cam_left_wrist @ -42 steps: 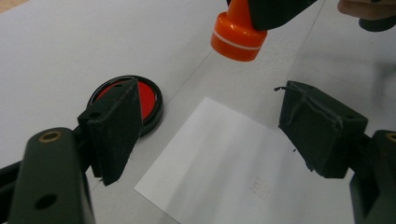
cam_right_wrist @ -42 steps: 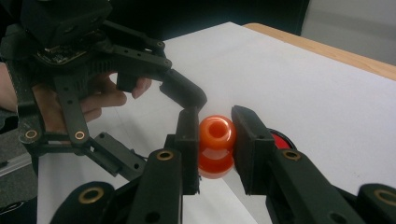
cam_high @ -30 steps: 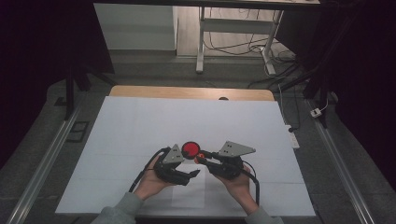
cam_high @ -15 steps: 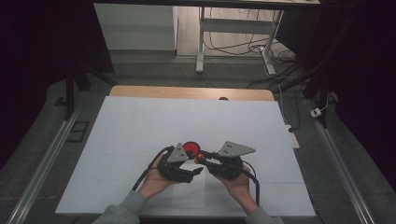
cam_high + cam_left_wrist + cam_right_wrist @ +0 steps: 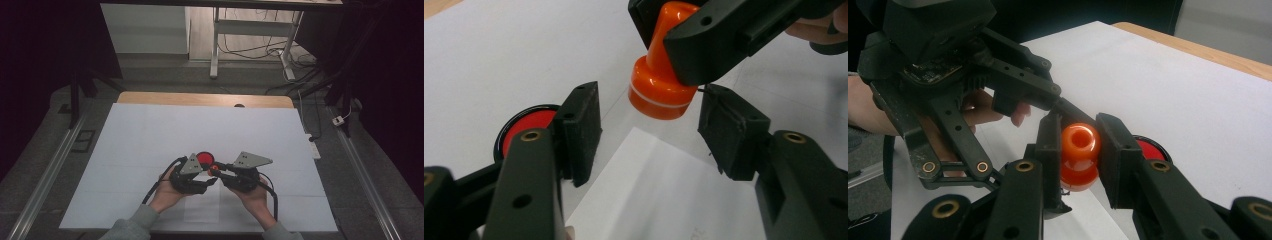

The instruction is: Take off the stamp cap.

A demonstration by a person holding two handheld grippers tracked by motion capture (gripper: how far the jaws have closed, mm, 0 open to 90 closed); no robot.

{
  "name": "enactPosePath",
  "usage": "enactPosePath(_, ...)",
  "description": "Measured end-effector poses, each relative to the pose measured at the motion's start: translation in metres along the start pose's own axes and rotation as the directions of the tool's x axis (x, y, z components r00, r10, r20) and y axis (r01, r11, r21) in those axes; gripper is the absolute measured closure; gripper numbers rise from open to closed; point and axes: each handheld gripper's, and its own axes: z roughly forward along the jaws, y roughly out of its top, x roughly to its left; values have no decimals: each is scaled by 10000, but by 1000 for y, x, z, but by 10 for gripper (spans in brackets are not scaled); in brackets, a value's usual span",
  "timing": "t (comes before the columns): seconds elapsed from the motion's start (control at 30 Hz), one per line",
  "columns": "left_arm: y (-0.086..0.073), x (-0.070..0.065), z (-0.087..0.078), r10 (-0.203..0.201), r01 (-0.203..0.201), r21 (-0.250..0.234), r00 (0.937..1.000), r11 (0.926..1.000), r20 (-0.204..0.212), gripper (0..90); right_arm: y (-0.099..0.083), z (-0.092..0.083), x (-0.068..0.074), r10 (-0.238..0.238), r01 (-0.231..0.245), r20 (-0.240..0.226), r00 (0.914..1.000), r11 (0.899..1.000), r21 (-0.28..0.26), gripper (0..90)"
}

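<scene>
Glossy orange plastic stamp [image 5: 1080,155], clenched by its knob in the right claw [image 5: 1079,150] above white paper [image 5: 664,195]; left claw [image 5: 649,130], just closing, ungripped; collision risks smudged imprint beside round red ink pad [image 5: 526,127].

Appeared to be a lab or test room set up for recording. Noted a white-covered table [image 5: 150,135] with a wooden edge, flanked by metal rails [image 5: 47,172] on a grey floor. Observed loose cables [image 5: 250,47] beneath a metal-legged desk [image 5: 215,45] behind, dark surroundings, and a white power strip [image 5: 312,147].
</scene>
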Motion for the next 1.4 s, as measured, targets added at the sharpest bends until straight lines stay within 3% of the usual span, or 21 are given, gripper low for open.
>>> enactPosePath(1.0,-1,1,4,86,-94,220,9994,9997,327,568,-2,4,3,-175,175,0,9998,9998,21,721)
enactPosePath(1.4,-1,0,4,350,-353,279,9993,9990,129,626,-2,4,3,-114,114,-21,9999,9999,-1,721)
